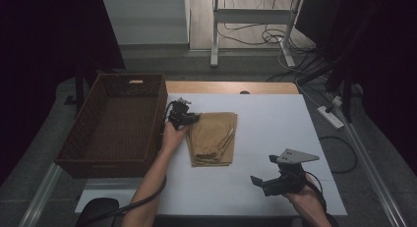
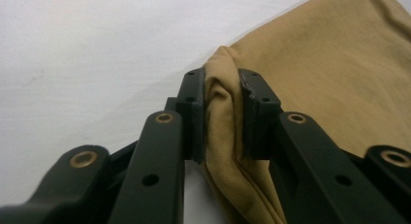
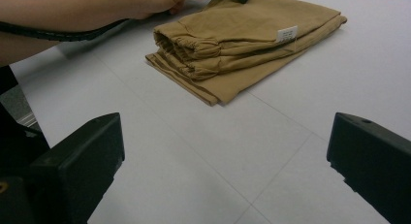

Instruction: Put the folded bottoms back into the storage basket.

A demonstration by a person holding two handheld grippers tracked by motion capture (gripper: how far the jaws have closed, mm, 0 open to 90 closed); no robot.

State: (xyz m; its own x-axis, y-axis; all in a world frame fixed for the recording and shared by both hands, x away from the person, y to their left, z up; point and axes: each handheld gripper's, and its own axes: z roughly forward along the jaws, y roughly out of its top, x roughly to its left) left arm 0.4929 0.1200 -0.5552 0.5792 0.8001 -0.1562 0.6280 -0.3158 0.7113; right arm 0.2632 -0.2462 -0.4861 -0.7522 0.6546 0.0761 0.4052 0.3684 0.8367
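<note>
Left gripper [image 1: 189, 118] pinches the pants' [image 1: 212, 138] basket-side [image 1: 112, 123] corner, right gripper [image 1: 268, 177] gapes empty, so lifting probably unfolds them.

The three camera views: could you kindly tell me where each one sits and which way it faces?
High view: above the person's side, looking down at the table, basket, both forearms.
Left gripper view: on the left tool, its jaws pinching the tan folded garment.
Right gripper view: on the right tool, jaws wide apart, facing across the table toward the garment and the other forearm.
All three share the garment.
</note>
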